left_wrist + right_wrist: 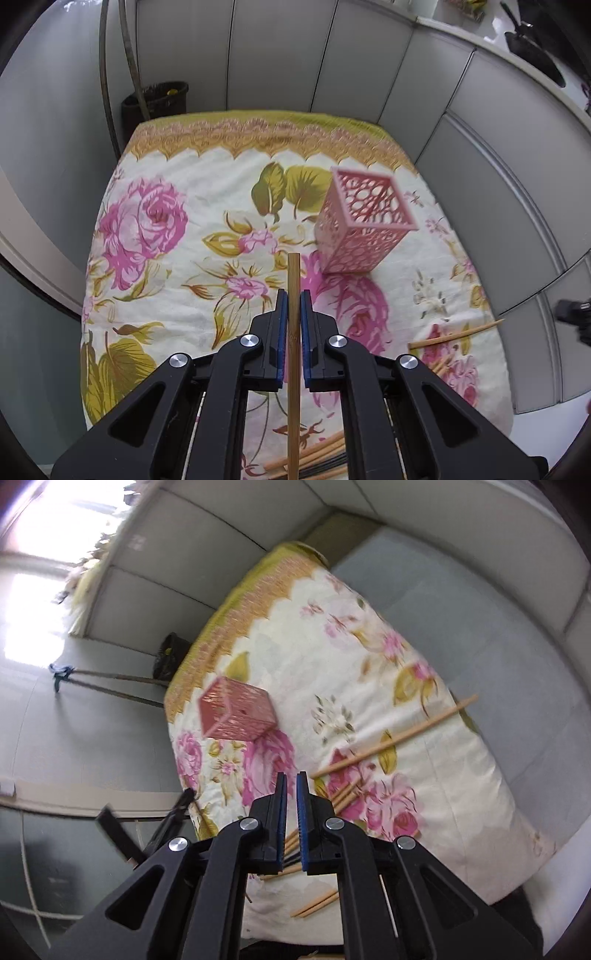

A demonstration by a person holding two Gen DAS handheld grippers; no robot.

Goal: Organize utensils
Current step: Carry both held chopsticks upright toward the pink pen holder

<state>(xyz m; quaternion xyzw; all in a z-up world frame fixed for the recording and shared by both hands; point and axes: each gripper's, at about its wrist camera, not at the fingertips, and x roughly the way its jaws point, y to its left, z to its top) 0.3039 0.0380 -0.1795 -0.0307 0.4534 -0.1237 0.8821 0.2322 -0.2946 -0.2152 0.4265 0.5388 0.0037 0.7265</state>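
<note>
My left gripper (293, 295) is shut on a bamboo chopstick (294, 362) that runs straight up between the blue pads, its blunt end sticking out past the fingertips. A pink lattice utensil holder (360, 221) stands ahead and to the right of it on the floral cloth (184, 258). My right gripper (291, 777) hangs above the table with its jaws nearly closed and nothing between them. Below it lie several loose chopsticks (395, 738), and the pink holder (236, 712) stands ahead to the left. More chopsticks (458, 334) lie at the right in the left wrist view.
The table is small and boxed in by grey partition panels (369, 66). A dark waste bin (155, 99) stands behind the table's far left corner. More chopsticks (314, 458) lie near the front edge under the left gripper.
</note>
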